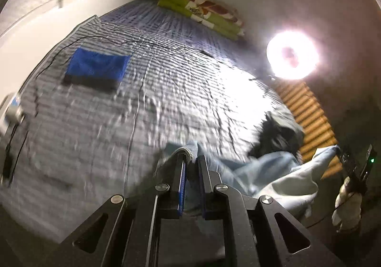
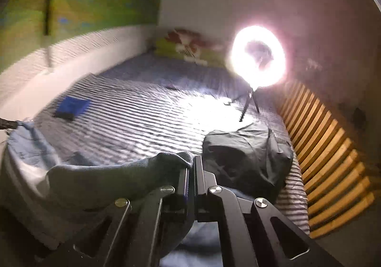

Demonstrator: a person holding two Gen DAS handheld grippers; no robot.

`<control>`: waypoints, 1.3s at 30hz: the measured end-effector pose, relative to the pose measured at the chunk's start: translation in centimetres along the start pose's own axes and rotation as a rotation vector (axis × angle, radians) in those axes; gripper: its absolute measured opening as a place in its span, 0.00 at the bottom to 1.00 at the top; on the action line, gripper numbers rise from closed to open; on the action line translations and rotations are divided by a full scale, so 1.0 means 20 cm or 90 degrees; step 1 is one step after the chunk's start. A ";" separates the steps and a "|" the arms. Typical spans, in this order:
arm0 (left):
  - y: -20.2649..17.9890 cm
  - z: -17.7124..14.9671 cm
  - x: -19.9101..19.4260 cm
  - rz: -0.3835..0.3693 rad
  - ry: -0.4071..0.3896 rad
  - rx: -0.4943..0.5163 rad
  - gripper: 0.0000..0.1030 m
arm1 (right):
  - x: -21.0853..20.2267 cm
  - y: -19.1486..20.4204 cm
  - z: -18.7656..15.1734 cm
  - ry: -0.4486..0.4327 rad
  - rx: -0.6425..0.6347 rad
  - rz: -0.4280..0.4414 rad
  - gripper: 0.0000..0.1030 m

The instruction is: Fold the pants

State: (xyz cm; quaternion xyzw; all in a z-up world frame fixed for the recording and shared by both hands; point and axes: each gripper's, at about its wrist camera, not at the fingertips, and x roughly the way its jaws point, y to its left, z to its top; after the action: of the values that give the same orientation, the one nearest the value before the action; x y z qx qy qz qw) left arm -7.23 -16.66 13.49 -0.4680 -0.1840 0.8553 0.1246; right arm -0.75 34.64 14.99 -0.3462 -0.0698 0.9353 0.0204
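Light blue pants (image 1: 281, 178) hang lifted above a striped bed cover (image 1: 147, 90). My left gripper (image 1: 190, 159) is shut on a hemmed edge of the pants, the cloth pinched between its blue pads. The far corner of the cloth reaches the right gripper (image 1: 345, 159), held by a gloved hand (image 1: 347, 205) at the right edge. In the right wrist view my right gripper (image 2: 191, 162) is shut on the pants (image 2: 114, 176), which drape away to the left toward the left gripper's tip (image 2: 8, 124).
A folded blue garment (image 1: 97, 66) lies far left on the bed. A dark crumpled garment (image 2: 247, 159) sits near the right edge. A bright ring light (image 2: 258, 56) on a tripod stands there, beside bare wooden slats (image 2: 328, 164). A green patterned pillow (image 1: 204, 12) lies at the head.
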 end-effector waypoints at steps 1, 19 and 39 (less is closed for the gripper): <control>-0.01 0.08 0.10 0.007 0.006 -0.009 0.09 | 0.14 -0.02 0.05 0.019 0.003 -0.017 0.02; 0.21 0.24 1.09 0.020 0.134 -0.085 0.78 | 0.90 -0.29 -0.01 0.195 0.114 -0.027 0.46; 0.01 0.16 0.86 0.014 0.014 -0.078 0.11 | 0.67 0.01 -0.30 0.268 -0.022 -0.048 0.05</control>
State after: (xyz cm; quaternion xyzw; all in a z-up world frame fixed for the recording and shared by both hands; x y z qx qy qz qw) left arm -19.13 -10.97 2.05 -0.4862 -0.2293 0.8386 0.0881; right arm -7.06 36.29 1.91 -0.5315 -0.0931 0.8395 0.0635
